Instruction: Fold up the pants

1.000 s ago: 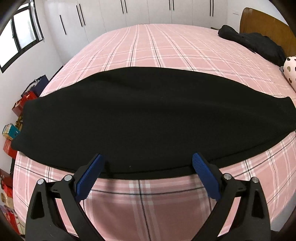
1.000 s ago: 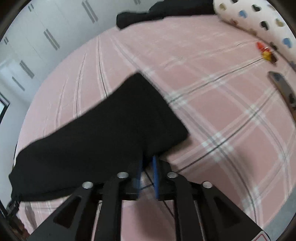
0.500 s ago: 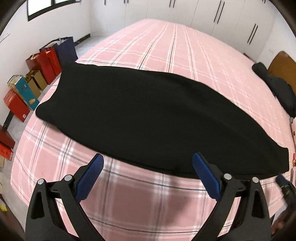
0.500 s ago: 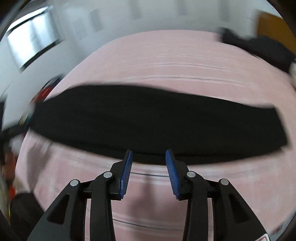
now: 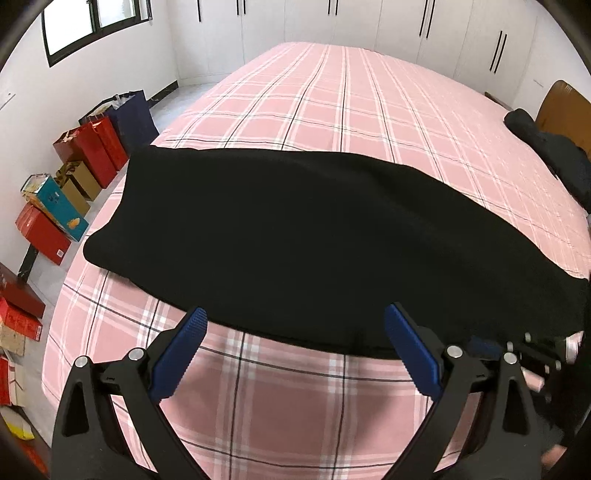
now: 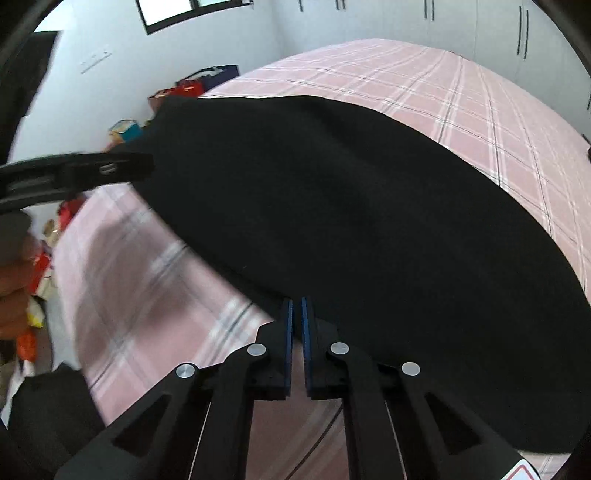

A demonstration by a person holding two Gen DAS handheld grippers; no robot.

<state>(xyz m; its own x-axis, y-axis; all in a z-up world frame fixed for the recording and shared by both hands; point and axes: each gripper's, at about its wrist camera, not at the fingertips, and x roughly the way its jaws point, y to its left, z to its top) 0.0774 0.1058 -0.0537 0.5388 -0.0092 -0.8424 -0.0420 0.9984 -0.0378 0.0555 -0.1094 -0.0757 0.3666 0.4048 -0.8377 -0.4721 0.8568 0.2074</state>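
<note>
Black pants [image 5: 295, 240] lie flat in a long band across the pink plaid bed [image 5: 351, 96]. My left gripper [image 5: 295, 350] is open, empty, its blue pads just short of the pants' near edge. My right gripper [image 6: 296, 314] is shut on the near edge of the pants [image 6: 351, 221]. It also shows at the right edge of the left wrist view [image 5: 517, 350], at the pants' right end. The left gripper shows as a blurred black arm in the right wrist view [image 6: 74, 173].
Red, blue and brown gift bags and boxes [image 5: 74, 184] line the floor left of the bed. A dark garment [image 5: 546, 151] lies by the wooden headboard [image 5: 565, 107] at far right. White wardrobes [image 5: 406, 29] stand behind the bed.
The right gripper opened, swung along the near edge of the pants, then shut on that edge. The left gripper stayed open and turned to look further left along the bed.
</note>
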